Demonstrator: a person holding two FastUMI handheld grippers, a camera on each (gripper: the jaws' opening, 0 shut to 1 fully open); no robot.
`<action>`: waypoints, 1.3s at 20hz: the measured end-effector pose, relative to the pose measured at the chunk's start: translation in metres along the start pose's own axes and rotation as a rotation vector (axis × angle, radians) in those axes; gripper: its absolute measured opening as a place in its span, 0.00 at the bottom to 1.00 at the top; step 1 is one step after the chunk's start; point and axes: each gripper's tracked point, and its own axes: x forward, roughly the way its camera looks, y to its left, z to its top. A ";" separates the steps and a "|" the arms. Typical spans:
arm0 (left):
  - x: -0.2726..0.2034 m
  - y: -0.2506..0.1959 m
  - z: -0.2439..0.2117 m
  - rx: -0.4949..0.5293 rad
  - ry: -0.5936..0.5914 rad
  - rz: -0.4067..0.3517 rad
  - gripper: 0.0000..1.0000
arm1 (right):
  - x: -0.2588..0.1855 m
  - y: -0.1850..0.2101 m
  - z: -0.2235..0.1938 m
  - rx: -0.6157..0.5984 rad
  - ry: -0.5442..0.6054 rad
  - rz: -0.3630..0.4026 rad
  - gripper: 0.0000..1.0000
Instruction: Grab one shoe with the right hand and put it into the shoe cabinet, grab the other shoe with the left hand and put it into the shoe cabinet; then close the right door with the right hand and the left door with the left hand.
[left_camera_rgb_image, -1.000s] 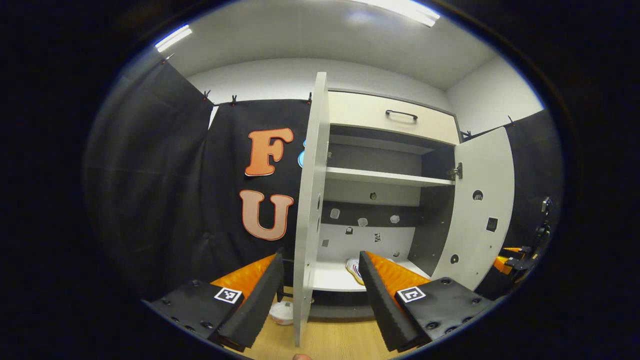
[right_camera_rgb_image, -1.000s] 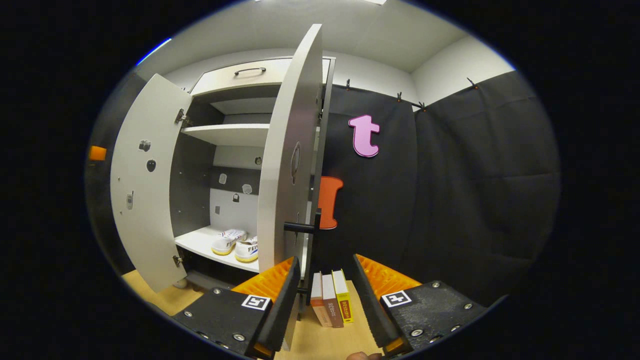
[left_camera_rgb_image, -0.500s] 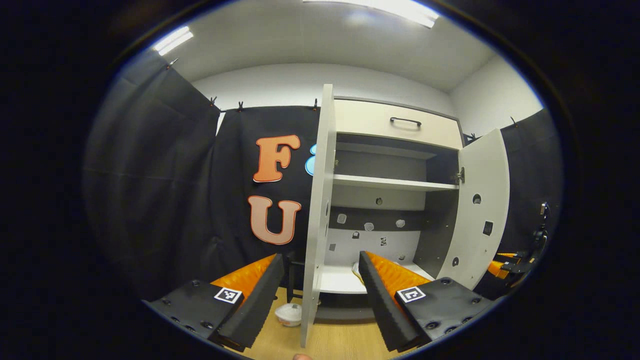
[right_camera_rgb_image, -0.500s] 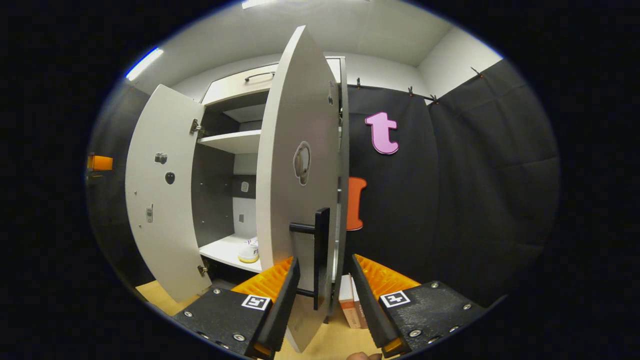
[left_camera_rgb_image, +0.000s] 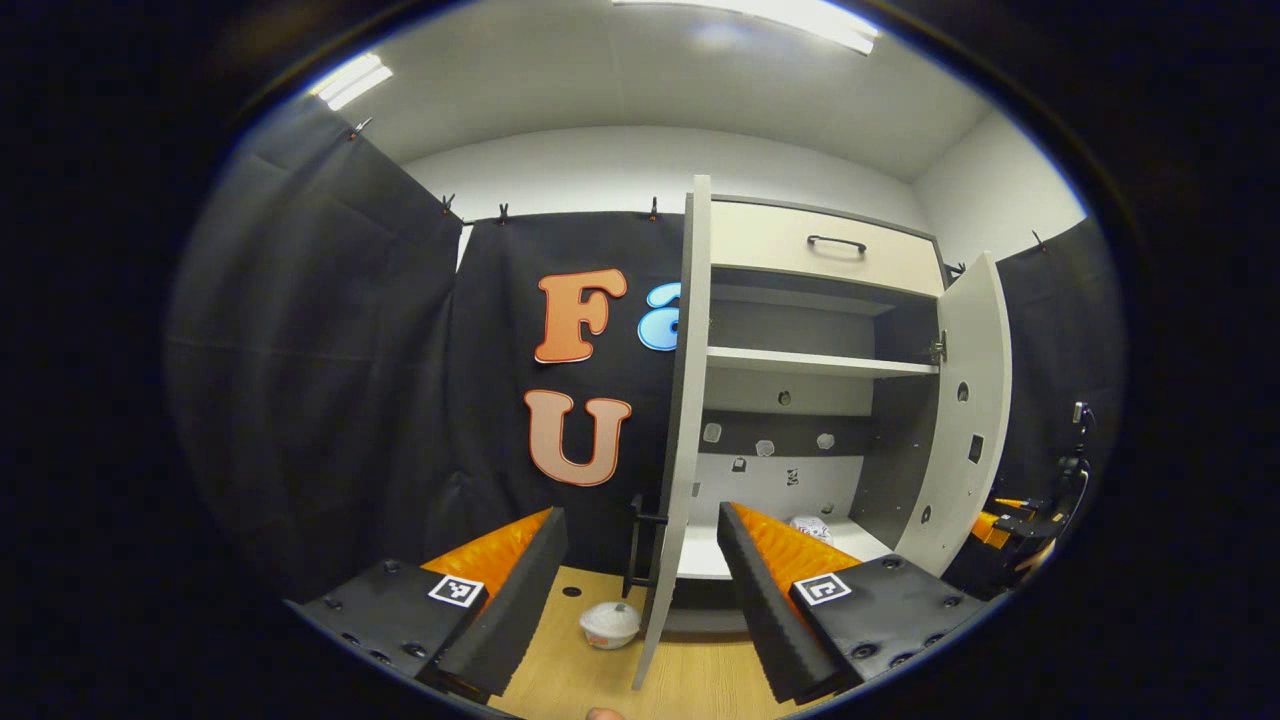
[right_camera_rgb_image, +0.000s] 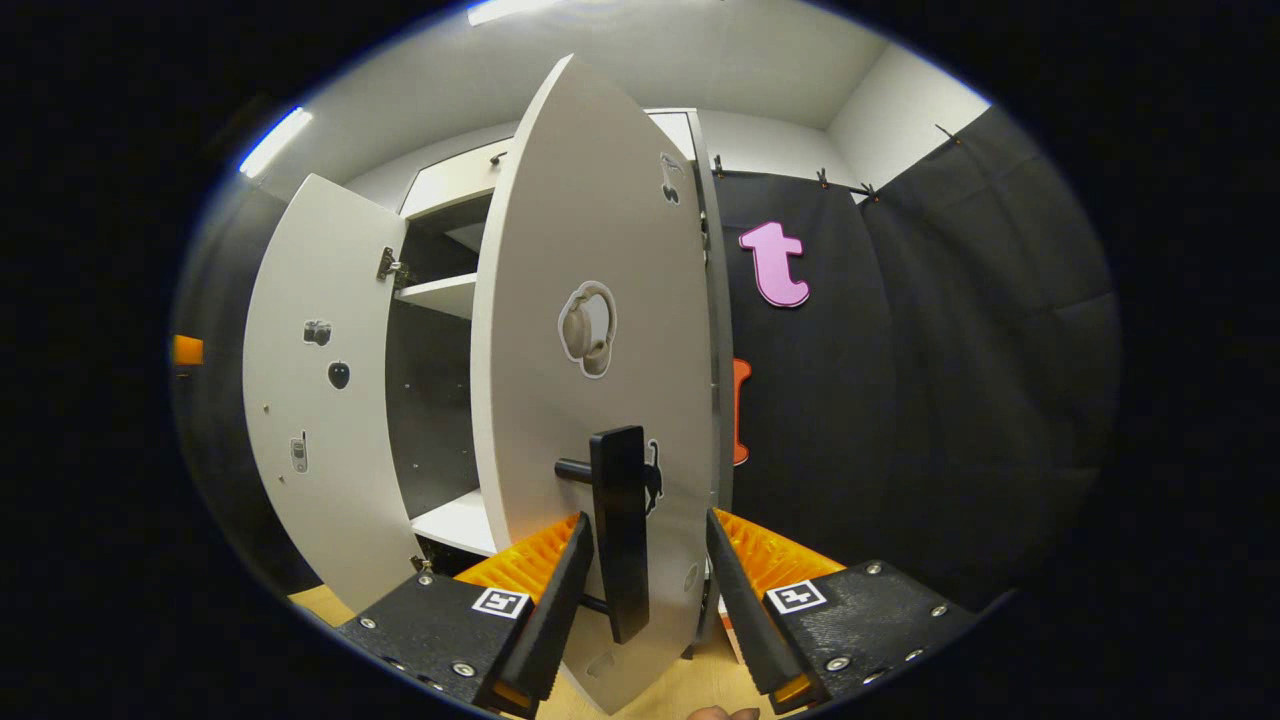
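Since a second ago the right door (right_camera_rgb_image: 600, 400) has swung partway shut, its black handle (right_camera_rgb_image: 620, 530) now standing between the spread fingers of the right gripper (right_camera_rgb_image: 640, 590), not pinched. Inside the shoe cabinet (left_camera_rgb_image: 800, 300), one shoe (left_camera_rgb_image: 810, 527) sits on the bottom shelf. Open too, the left gripper (left_camera_rgb_image: 640, 590) straddles the left door (left_camera_rgb_image: 685, 400) edge, above a small white bowl (left_camera_rgb_image: 610, 625) on the floor.
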 end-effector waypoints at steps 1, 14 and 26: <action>0.000 0.004 0.001 -0.004 0.001 0.002 0.98 | 0.006 0.005 -0.001 0.005 0.000 -0.005 0.72; 0.013 0.088 -0.026 -0.008 0.058 0.024 0.96 | 0.064 0.063 -0.004 -0.054 -0.047 -0.292 0.94; 0.064 0.121 -0.051 -0.014 0.101 -0.055 0.96 | 0.078 0.094 -0.015 -0.028 -0.051 -0.453 0.90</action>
